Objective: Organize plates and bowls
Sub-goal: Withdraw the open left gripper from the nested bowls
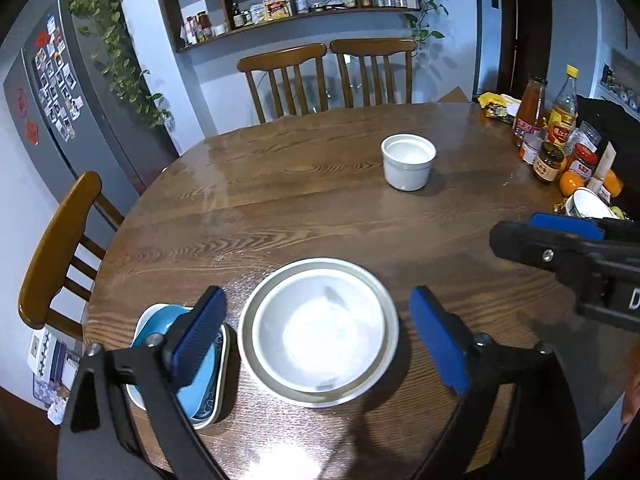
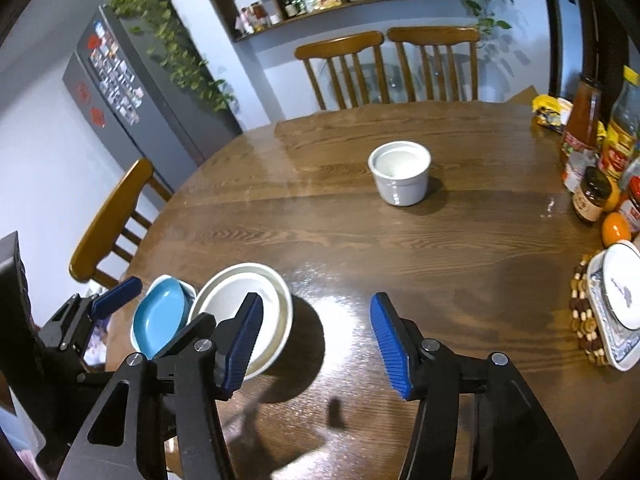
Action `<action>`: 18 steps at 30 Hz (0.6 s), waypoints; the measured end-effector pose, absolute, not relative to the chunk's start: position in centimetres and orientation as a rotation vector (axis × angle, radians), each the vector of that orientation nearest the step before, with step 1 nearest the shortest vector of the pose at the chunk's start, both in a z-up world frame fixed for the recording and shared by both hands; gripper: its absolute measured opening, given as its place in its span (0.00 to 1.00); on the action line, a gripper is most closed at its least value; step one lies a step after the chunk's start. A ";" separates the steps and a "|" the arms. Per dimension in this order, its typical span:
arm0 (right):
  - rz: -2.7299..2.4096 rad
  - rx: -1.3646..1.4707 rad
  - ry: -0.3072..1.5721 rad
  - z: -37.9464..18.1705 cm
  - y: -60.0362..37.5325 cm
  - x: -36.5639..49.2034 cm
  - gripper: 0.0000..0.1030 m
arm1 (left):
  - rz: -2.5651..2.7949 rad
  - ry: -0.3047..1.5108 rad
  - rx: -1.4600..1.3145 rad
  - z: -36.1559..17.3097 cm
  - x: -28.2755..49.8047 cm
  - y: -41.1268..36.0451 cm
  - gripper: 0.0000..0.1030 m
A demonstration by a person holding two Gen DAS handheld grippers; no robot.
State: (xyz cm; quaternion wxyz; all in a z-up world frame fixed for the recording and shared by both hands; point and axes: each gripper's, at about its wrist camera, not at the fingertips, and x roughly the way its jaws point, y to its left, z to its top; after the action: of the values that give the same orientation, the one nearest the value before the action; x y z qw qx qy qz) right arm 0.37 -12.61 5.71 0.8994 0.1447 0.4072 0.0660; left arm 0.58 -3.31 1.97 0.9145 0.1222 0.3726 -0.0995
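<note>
Bowl (image 1: pixel 320 330) between spread left tongs (image 1: pixel 318 334), right tongs (image 2: pixel 316 340) spread, empty, beside it

Left gripper (image 1: pixel 318 334), right gripper (image 2: pixel 316 340), black frames, ribbed blue pads, silver screws

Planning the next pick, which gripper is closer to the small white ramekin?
Right, narrowly. The right gripper faces the ramekin across bare table; the left gripper hangs farther back over the stacked white bowls.

Both my feeds moderately lit from overhead. Glare patches on glossy round brown wooden table (image 1: pixel 280 208). Soft shadows beside stacked white bowls (image 2: pixel 244 312). Heavy fisheye bending, black corners; right feed slightly soft.
</note>
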 end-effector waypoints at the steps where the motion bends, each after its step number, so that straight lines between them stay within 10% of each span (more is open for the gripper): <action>1: 0.130 0.302 0.839 5.8 -13.0 0.2 0.56 | -0.210 0.761 0.256 2.1 0.4 -3.7 0.97; 18: -0.035 0.331 0.761 8.0 -21.5 -3.9 0.56 | -0.293 0.755 0.289 3.0 0.0 -9.0 0.97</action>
State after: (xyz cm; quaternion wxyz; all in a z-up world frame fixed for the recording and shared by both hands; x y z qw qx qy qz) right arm -3.88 -21.51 8.02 0.9149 0.1609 0.3699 -0.0168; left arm 0.01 -9.00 3.01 0.9090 0.1400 0.3659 -0.1422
